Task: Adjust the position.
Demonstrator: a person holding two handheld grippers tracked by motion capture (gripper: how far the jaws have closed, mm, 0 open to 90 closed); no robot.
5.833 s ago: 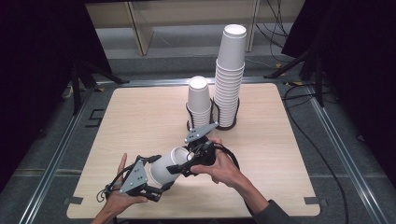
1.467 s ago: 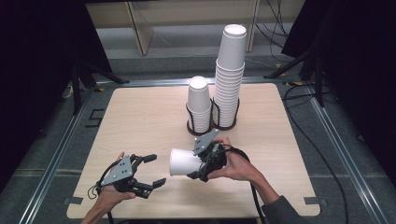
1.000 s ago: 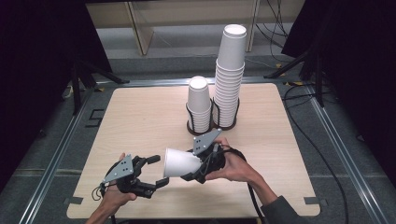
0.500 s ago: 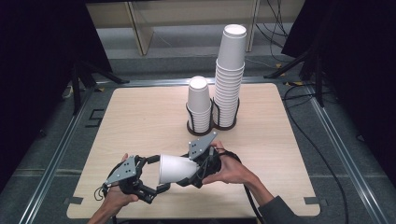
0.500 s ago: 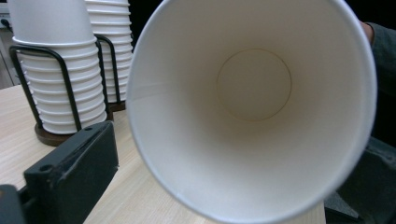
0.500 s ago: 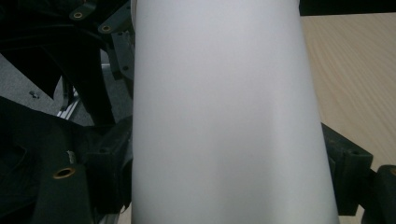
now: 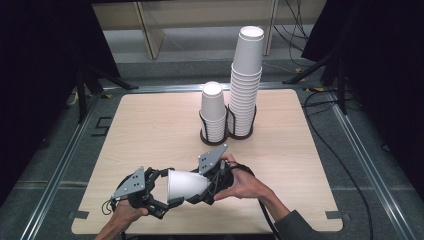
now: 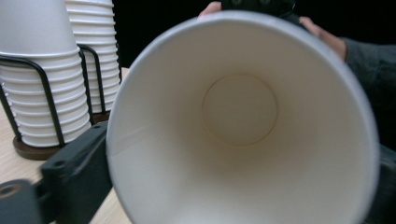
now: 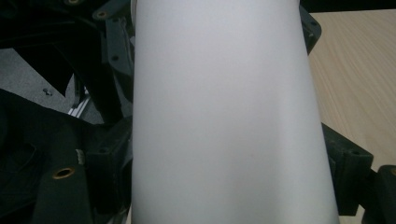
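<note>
A white paper cup (image 7: pixel 186 185) lies on its side in the air just above the table's near edge, its mouth toward the left. My right gripper (image 7: pixel 200 186) is shut on its base end. My left gripper (image 7: pixel 171 189) has its jaws on either side of the cup's mouth end; they have just been closing with the cup between them, and both lie against its wall. In the left gripper view I look straight into the cup (image 8: pixel 243 130), with a black finger (image 8: pixel 79 177) against its outer wall. In the right gripper view the cup's side (image 9: pixel 224 116) stands between dark gripper parts.
A short stack of cups (image 7: pixel 213 112) and a tall stack (image 7: pixel 246 80) stand in a black wire holder (image 7: pixel 220 136) at the middle back of the wooden table (image 7: pixel 145 130). Cables (image 7: pixel 345 150) run along the floor at the right.
The right gripper has carried the cup a little left and down, so its mouth end now sits between the left gripper's jaws. The left hand has stayed where it was.
</note>
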